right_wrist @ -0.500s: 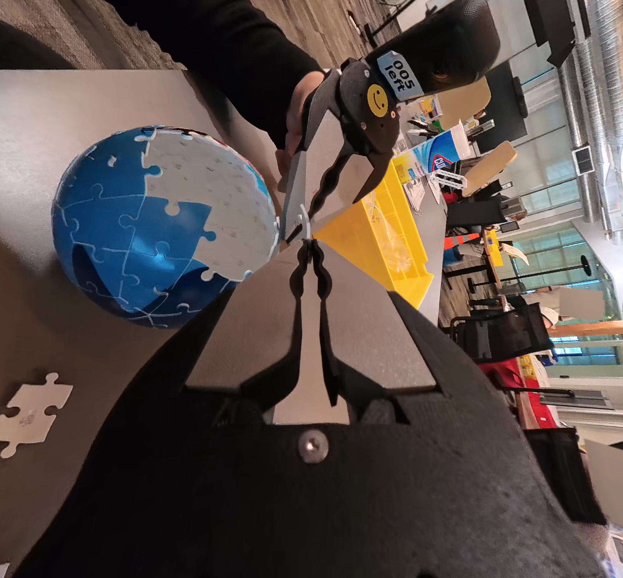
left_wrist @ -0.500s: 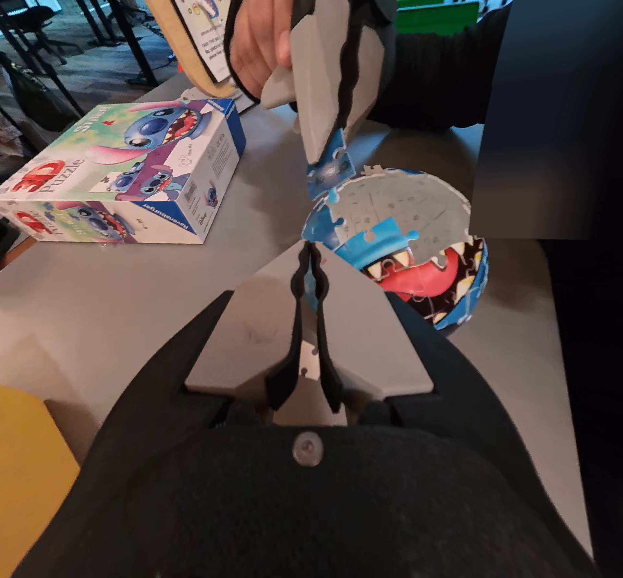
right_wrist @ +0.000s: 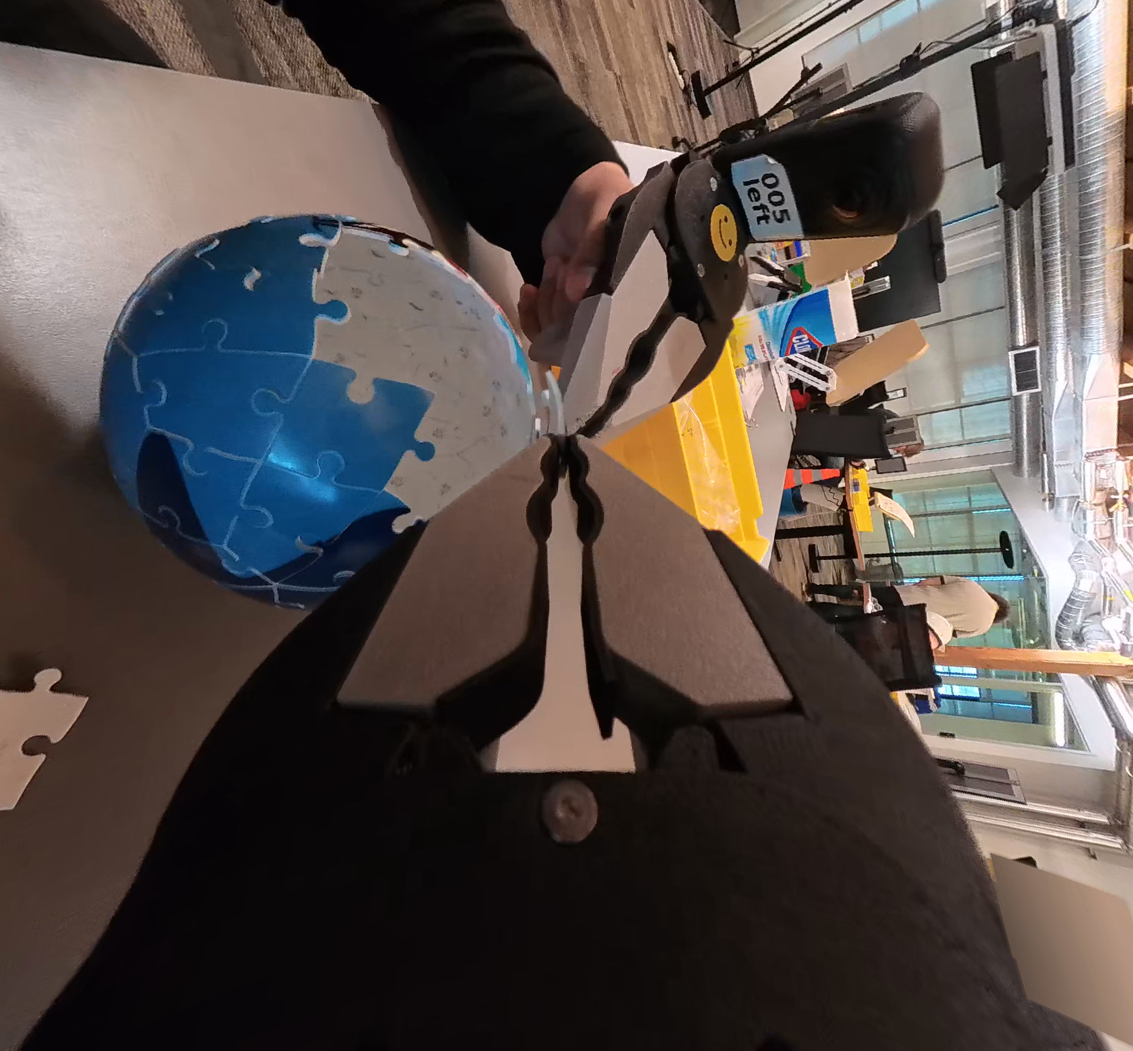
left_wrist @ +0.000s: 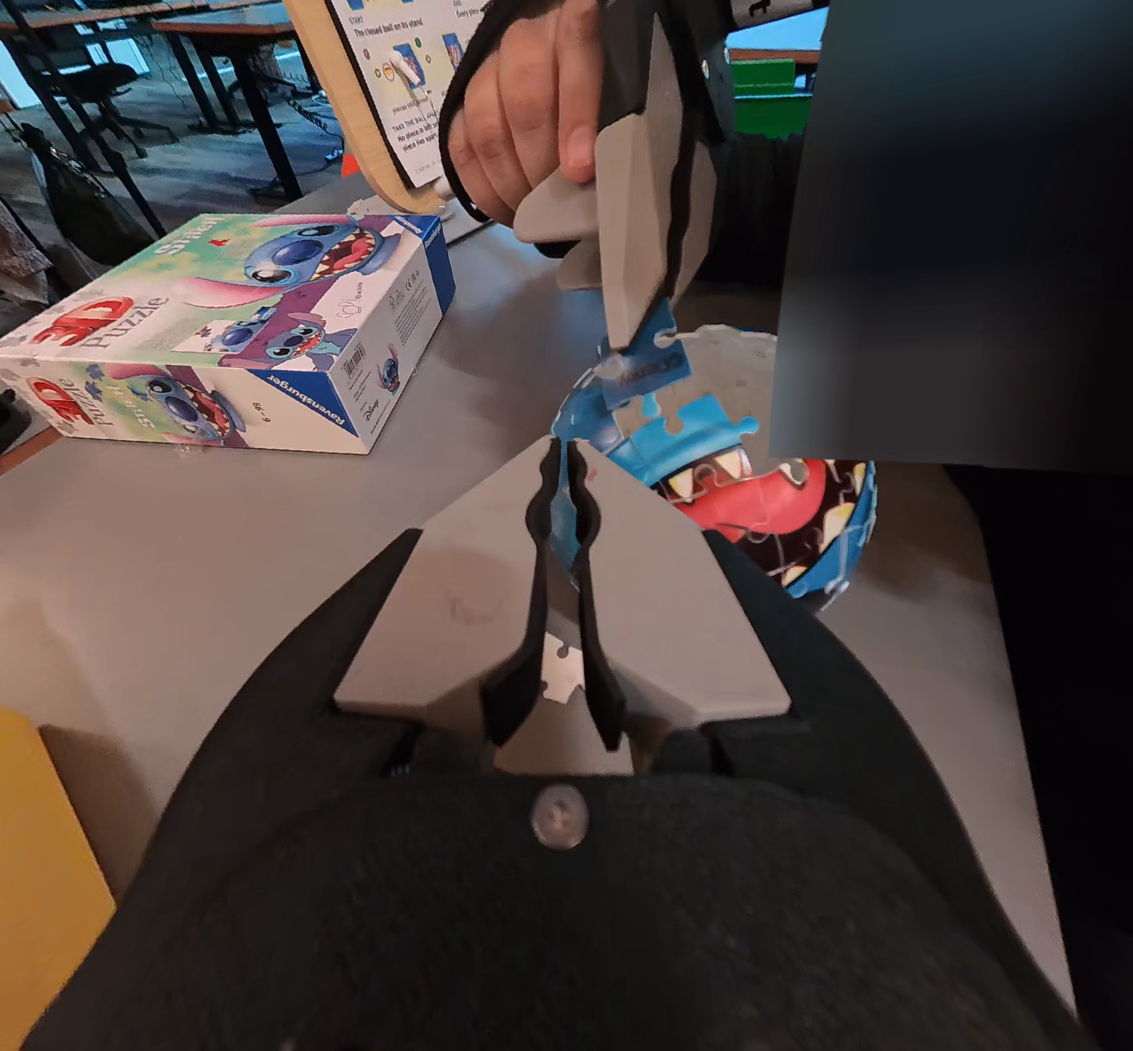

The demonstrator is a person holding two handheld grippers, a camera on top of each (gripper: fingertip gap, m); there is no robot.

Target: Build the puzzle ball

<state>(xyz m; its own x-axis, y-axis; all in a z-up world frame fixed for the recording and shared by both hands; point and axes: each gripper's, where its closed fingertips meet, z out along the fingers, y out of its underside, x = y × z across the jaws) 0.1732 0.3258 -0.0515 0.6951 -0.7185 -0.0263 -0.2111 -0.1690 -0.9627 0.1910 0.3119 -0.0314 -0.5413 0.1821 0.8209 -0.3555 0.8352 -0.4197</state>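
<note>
Puzzle ball (left_wrist: 797,506): partly built, on the grey tabletop (left_wrist: 184,562), just beyond both claws.
Right claw (left_wrist: 631,335): clamped on a blue puzzle piece (left_wrist: 650,359), at the ball's open top edge.
Left claw (left_wrist: 563,446): fingers pressed together at the ball's rim (grip unclear).
Room: puzzle box (left_wrist: 233,335) to the left, loose piece (right_wrist: 30,733) apart.

- Left gripper (left_wrist: 563,444), grey fingers in black housing, jaws nearly closed on the rim of the half-built blue plastic puzzle ball (left_wrist: 766,506) with red tongue and teeth print.
- Right gripper (left_wrist: 631,335) comes from above, jaws pinching a curved blue puzzle piece (left_wrist: 650,362) at the ball's top edge.
- Printed cardboard puzzle box (left_wrist: 245,335) lies flat left on grey bench (left_wrist: 184,531).
- Wooden-edged instruction board (left_wrist: 392,40) behind.
</note>
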